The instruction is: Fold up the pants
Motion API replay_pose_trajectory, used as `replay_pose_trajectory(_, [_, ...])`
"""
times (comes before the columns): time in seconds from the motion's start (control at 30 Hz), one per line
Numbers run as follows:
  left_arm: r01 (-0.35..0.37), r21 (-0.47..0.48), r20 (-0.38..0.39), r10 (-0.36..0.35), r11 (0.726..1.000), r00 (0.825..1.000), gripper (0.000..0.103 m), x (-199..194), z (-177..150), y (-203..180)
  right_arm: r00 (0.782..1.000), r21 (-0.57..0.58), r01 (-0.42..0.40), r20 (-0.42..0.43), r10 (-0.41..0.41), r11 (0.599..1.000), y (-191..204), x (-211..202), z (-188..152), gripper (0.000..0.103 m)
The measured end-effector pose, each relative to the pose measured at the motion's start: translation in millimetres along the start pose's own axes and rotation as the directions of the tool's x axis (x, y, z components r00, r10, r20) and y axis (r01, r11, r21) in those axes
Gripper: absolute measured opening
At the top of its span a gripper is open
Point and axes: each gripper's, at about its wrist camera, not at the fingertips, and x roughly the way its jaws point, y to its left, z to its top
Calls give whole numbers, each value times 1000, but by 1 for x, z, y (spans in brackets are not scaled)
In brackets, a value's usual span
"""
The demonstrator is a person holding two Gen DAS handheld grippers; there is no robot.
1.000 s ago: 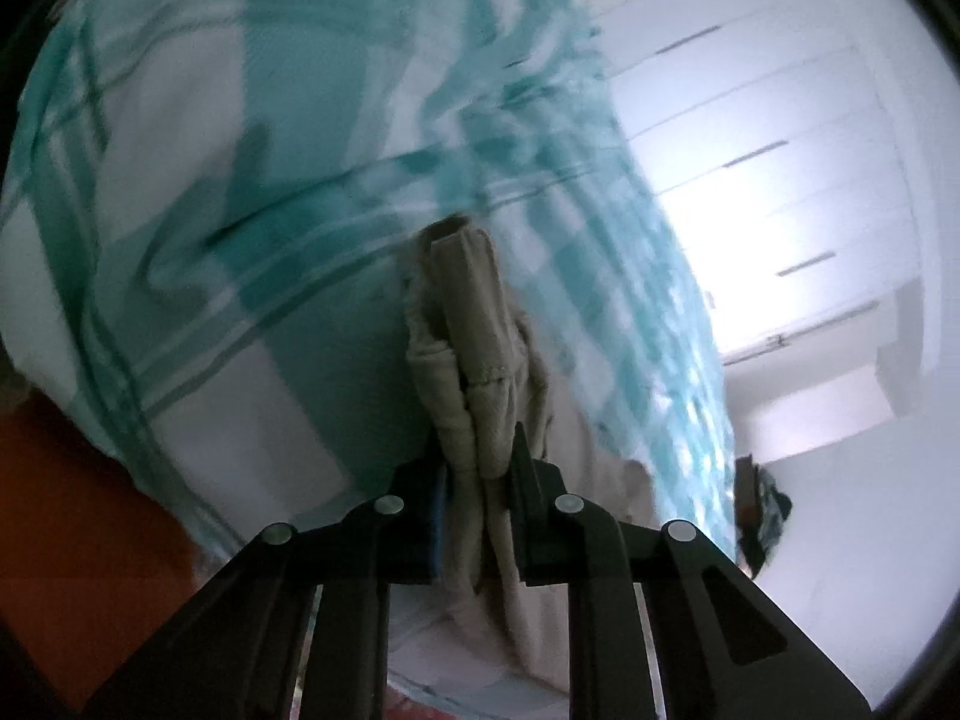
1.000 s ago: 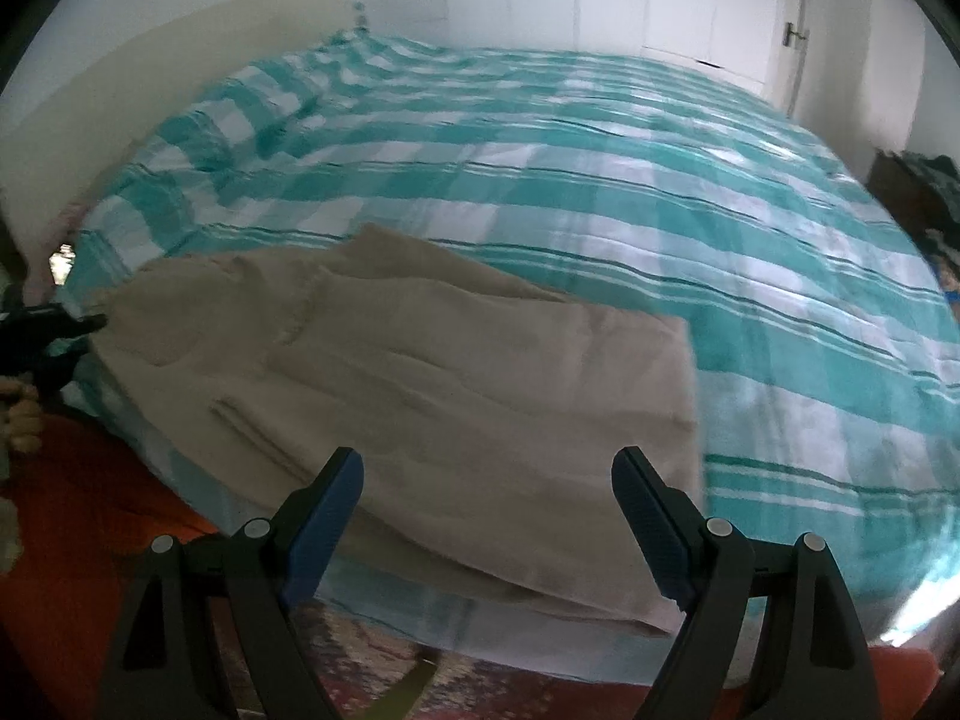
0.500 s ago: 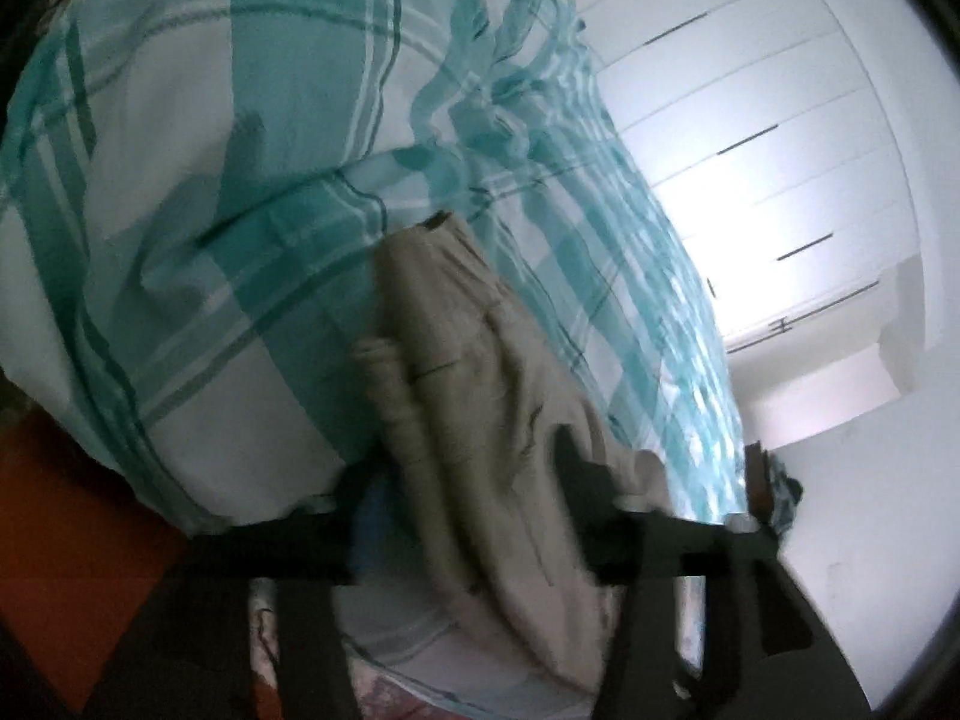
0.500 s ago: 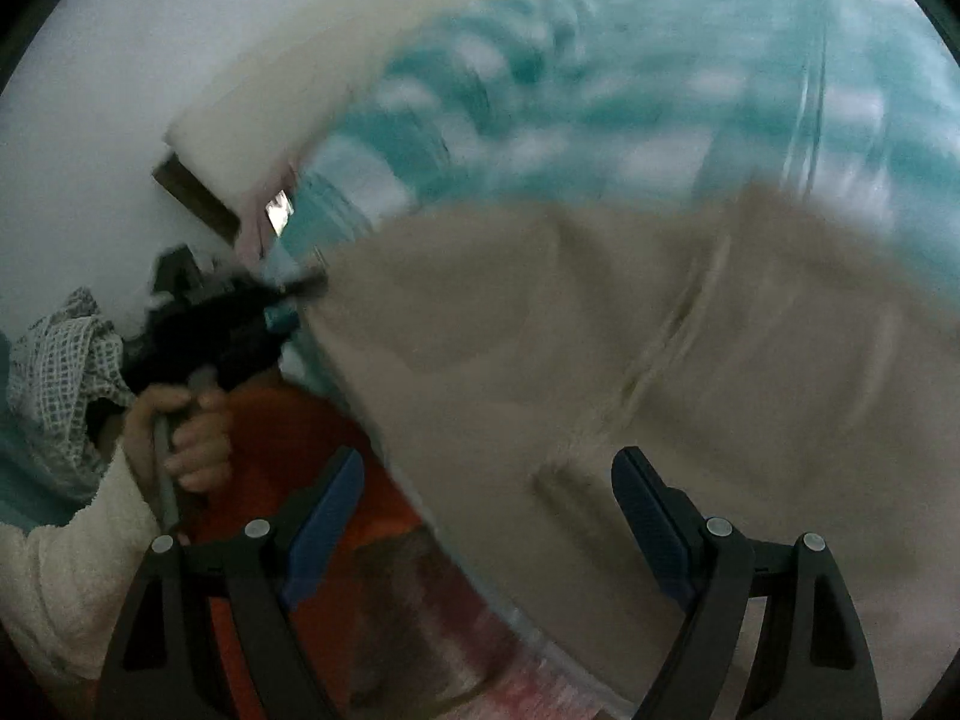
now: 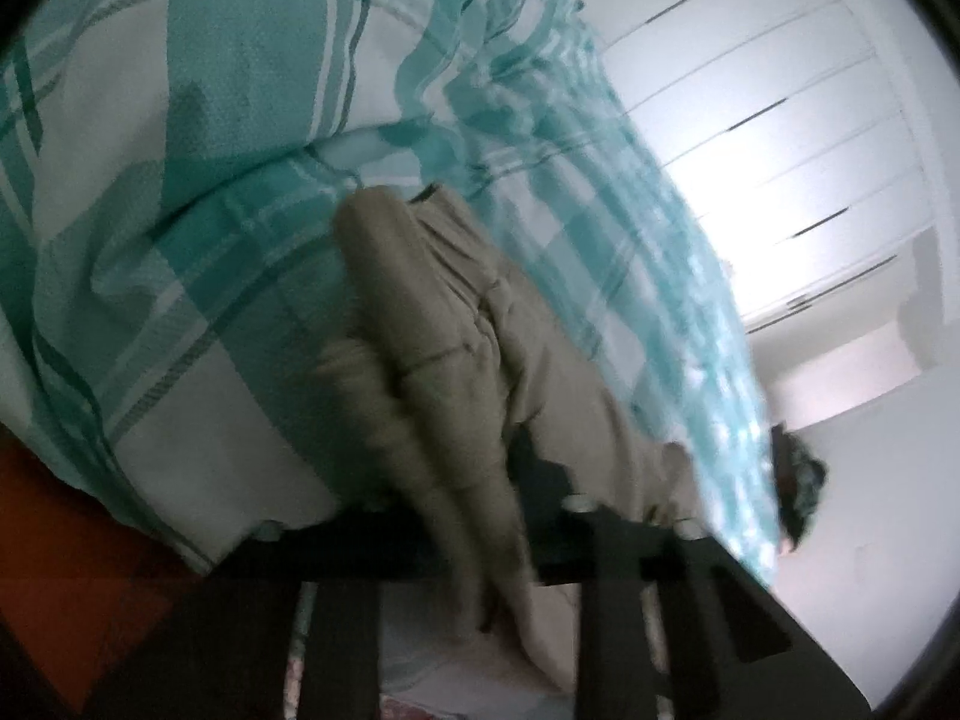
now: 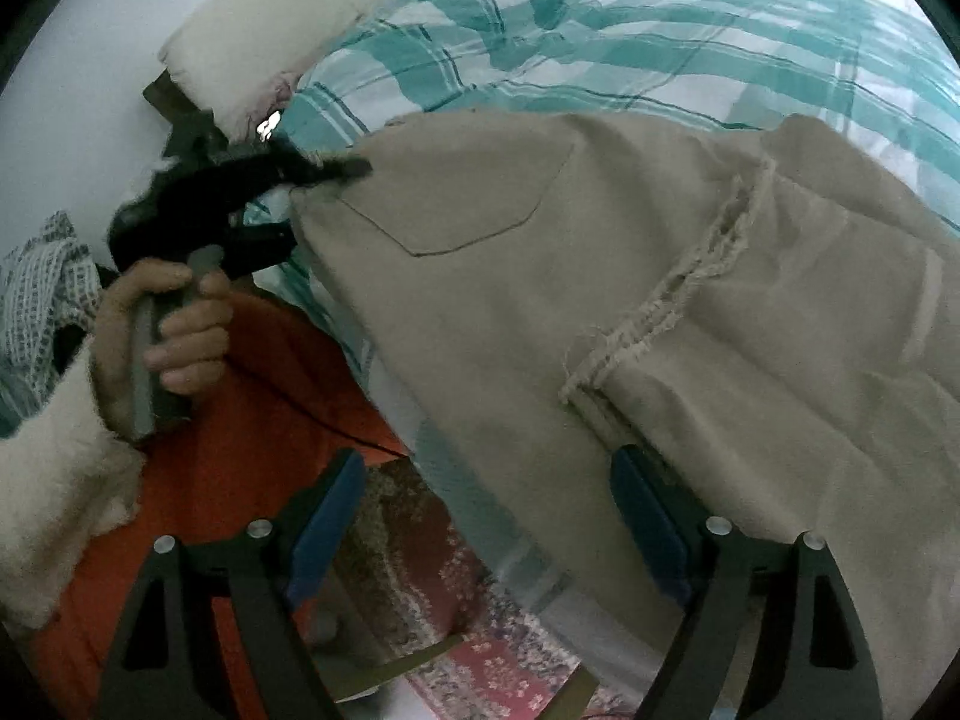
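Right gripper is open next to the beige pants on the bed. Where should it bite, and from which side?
Judging from the right wrist view, take the frayed hem corner of the pants, just ahead of the open right gripper. Come in from the bed's near edge, low and level. That stacked edge sticks out beside the right finger, so one bite should catch its layers.

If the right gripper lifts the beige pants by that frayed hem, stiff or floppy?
Likely floppy: the beige cotton pants drape over the edge of the teal plaid bedspread and crease at the fold. Probably light, since the left gripper holds one corner. The open right gripper may catch only some layers.
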Motion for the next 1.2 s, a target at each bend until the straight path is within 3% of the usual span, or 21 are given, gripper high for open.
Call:
replay_pose_trajectory(0.13, [3, 128, 40, -8, 992, 999, 10, -26, -10, -45, 994, 14, -1, 107, -1, 1000, -10, -51, -6, 84])
replay_pose_trajectory(0.27, [32, 335, 25, -42, 942, 999, 10, -48, -38, -129, 964, 149, 53, 250, -89, 987, -54, -118, -31, 84])
replay_pose_trajectory(0.43, [147, 578, -111, -101, 803, 989, 10, -38, -109, -239, 893, 399, 118, 358, -273, 909, -123, -183, -82, 84])
replay_pose_trajectory(0.57, [269, 637, -280, -109, 722, 954, 10, 9, -171, -293, 835, 509, 111, 417, -358, 854, -150, -220, -105, 84])
replay_pose_trajectory(0.67, [294, 710, -378, -7, 640, 926, 17, 63, -234, -321, 791, 553, 78, 472, -389, 830, -161, -241, -116, 84])
replay_pose_trajectory(0.77, [245, 803, -374, 138, 543, 917, 25, 102, -280, -323, 770, 585, 48, 495, -403, 810, -172, -251, -124, 84])
replay_pose_trajectory(0.8, [238, 809, -369, 148, 537, 918, 27, 102, -283, -320, 767, 593, 53, 491, -413, 803, -174, -252, -127, 84])
replay_pose_trajectory(0.87, [236, 800, -373, 149, 551, 916, 31, 92, -276, -314, 763, 605, 58, 486, -426, 794, -179, -255, -135, 84])
replay_pose_trajectory(0.93, [241, 774, -382, 129, 585, 915, 50, 76, -257, -307, 764, 614, 37, 491, -419, 789, -184, -255, -139, 84])
replay_pose_trajectory(0.97, [238, 760, -376, 110, 605, 920, 70, 69, -248, -303, 766, 613, 21, 498, -407, 790, -185, -255, -141, 84])
replay_pose_trajectory(1.0, [227, 744, -356, 84, 629, 931, 84, 61, -233, -297, 774, 610, -3, 503, -385, 792, -188, -252, -140, 84])
replay_pose_trajectory(1.07, [191, 719, -300, 51, 668, 953, 92, 46, -206, -285, 796, 585, -59, 516, -315, 809, -189, -245, -135, 84])
replay_pose_trajectory(1.13, [174, 695, -291, 51, 698, 955, 92, 44, -187, -276, 833, 526, -105, 510, -214, 844, -177, -231, -119, 84])
replay_pose_trajectory(1.2, [150, 685, -265, 53, 713, 963, 92, 41, -179, -269, 850, 501, -93, 489, -193, 861, -167, -220, -109, 84])
